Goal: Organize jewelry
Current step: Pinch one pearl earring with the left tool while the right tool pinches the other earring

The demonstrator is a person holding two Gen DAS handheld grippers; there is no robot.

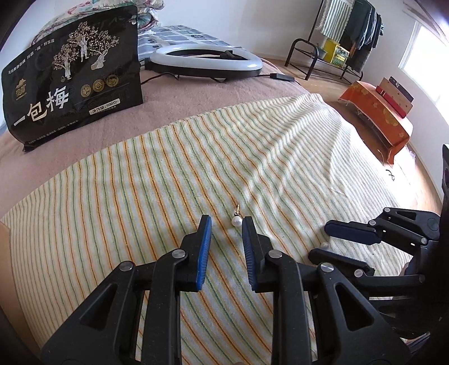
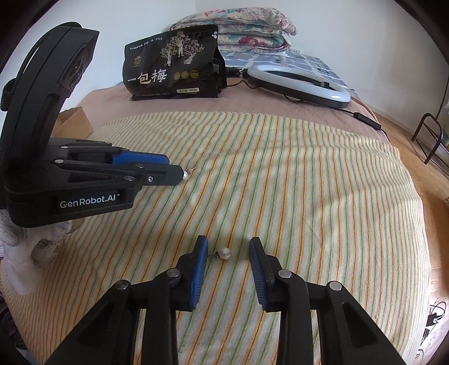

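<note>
Two pearl stud earrings lie on a striped towel point(image 1: 126, 196) spread over the bed. One pearl earring point(image 1: 236, 221), its gold post pointing away, lies between the tips of my left gripper point(image 1: 226, 221), close against the right blue pad, with a gap to the left pad. The other pearl earring point(image 2: 225, 253) lies between the fingers of my right gripper point(image 2: 228, 243), with its post toward the left pad and neither pad touching it. Both grippers are lowered to the towel and narrowly open. Each appears in the other's view: right gripper point(image 1: 320, 241), left gripper point(image 2: 176, 167).
A black snack bag point(image 1: 73, 81) stands on the pink blanket behind the towel, with a white ring light point(image 1: 206, 60) and its cable beside it. Folded quilts point(image 2: 247, 26) lie at the head of the bed. A clothes rack point(image 1: 336, 42) and an orange-covered bench point(image 1: 378, 118) stand on the floor.
</note>
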